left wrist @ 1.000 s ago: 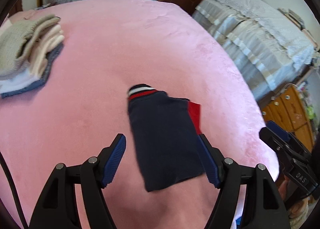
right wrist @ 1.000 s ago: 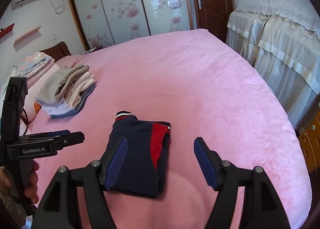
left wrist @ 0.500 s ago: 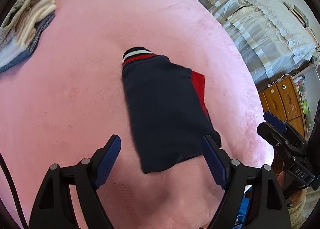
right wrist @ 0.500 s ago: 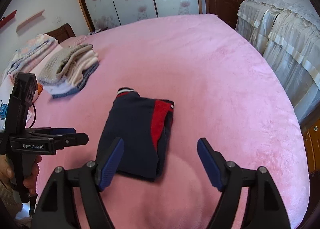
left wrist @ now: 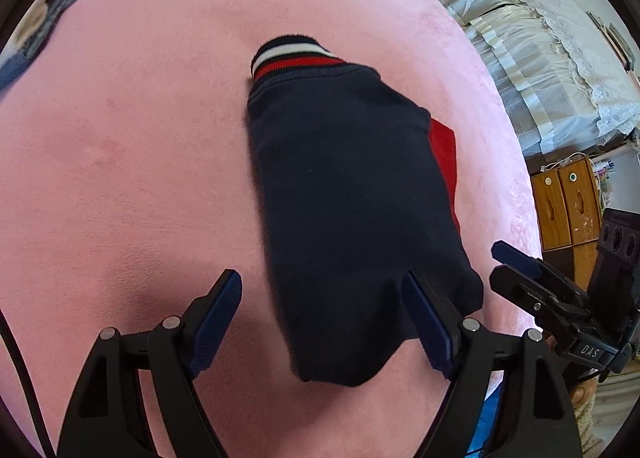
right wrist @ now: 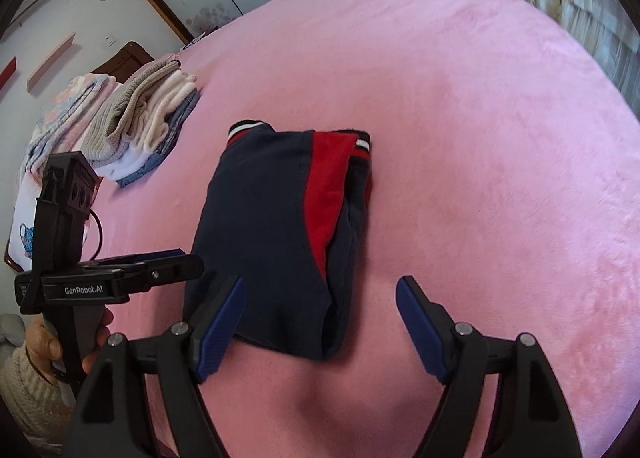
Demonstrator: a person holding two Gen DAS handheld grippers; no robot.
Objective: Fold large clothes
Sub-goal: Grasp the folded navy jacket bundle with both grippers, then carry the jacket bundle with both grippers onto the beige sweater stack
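Note:
A folded navy garment (left wrist: 344, 178) with a red panel and a striped rib band lies flat on the pink bed cover (left wrist: 120, 138). My left gripper (left wrist: 322, 278) hangs open just above the garment's near edge, its right finger over the cloth and its left finger over the bare cover. In the right wrist view the garment (right wrist: 264, 218) sits ahead, and my right gripper (right wrist: 320, 282) is open over its near right corner, left finger above the cloth. Neither gripper's pads press on anything. Each gripper also shows in the other's view, the right gripper (left wrist: 520, 262) and the left gripper (right wrist: 160, 266).
A stack of folded clothes (right wrist: 140, 118) lies at the far left of the bed cover (right wrist: 480, 138). Cloth-draped furniture (left wrist: 540, 38) and a wooden cabinet (left wrist: 568, 202) stand beyond the bed's right edge. A person's hand (right wrist: 44, 342) holds the left gripper's handle.
Both grippers have dropped toward the garment and tipped further down, so it now fills more of each view. Their jaws have spread slightly. The garment has not moved.

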